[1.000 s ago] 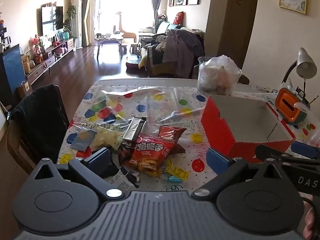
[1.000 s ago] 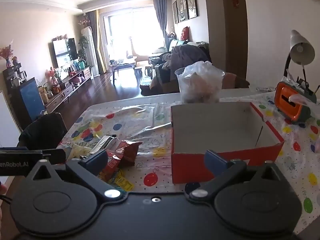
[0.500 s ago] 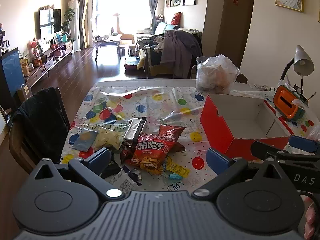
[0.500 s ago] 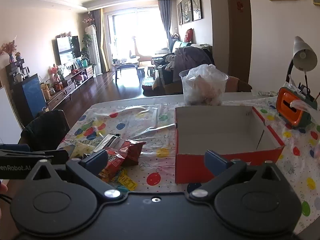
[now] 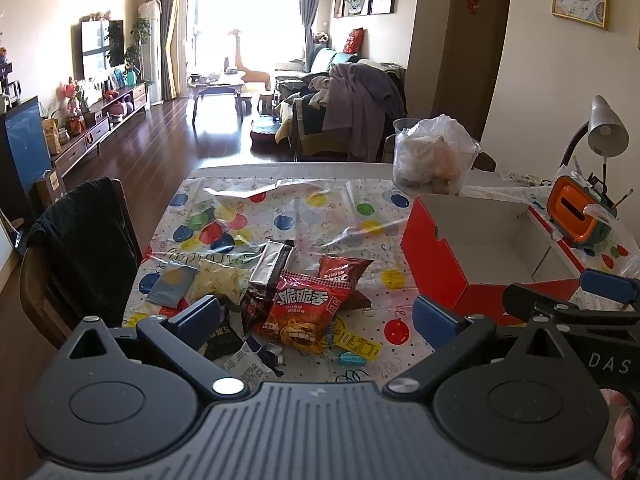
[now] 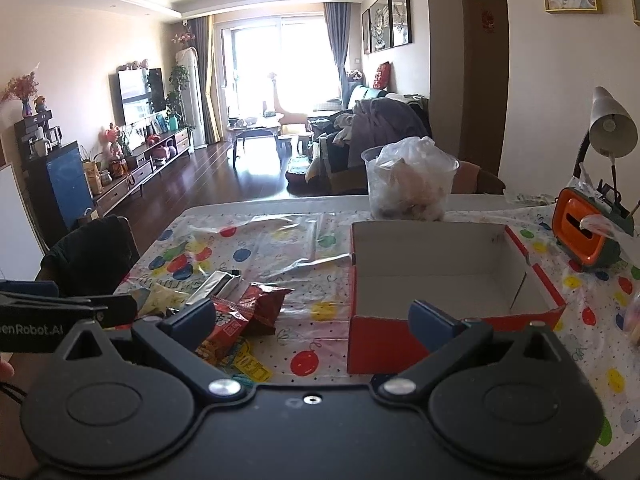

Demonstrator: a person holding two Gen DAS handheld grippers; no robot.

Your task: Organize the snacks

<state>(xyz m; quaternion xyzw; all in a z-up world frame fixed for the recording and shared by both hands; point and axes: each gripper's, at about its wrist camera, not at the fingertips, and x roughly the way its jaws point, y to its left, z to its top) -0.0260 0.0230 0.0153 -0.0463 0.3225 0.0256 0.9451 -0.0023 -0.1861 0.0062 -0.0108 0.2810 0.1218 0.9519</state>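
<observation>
Crinkly red snack bag (image 5: 308, 312) heaped with others near tabletop's front-left edge; red box (image 6: 448, 276) empty, right. Both grippers' fingers spread, holding nothing — slippery overlapping packets risk double grab or slide off edge.

The left claw's (image 5: 316, 314) body hid the near edge of the tabletop (image 5: 304, 212) and the bottom of the white packet (image 5: 250, 364). A dark packet (image 5: 220, 340) lay partly behind its left finger, print too small to read. In the right view, the right claw (image 6: 312, 318) covered the box's (image 6: 380, 344) near corner and much of the red bag (image 6: 228, 324). The tub's (image 6: 408, 188) contents were blurred by crumpled plastic. The lamp's (image 6: 612, 124) base sat hidden behind the orange holder (image 6: 580, 232).
</observation>
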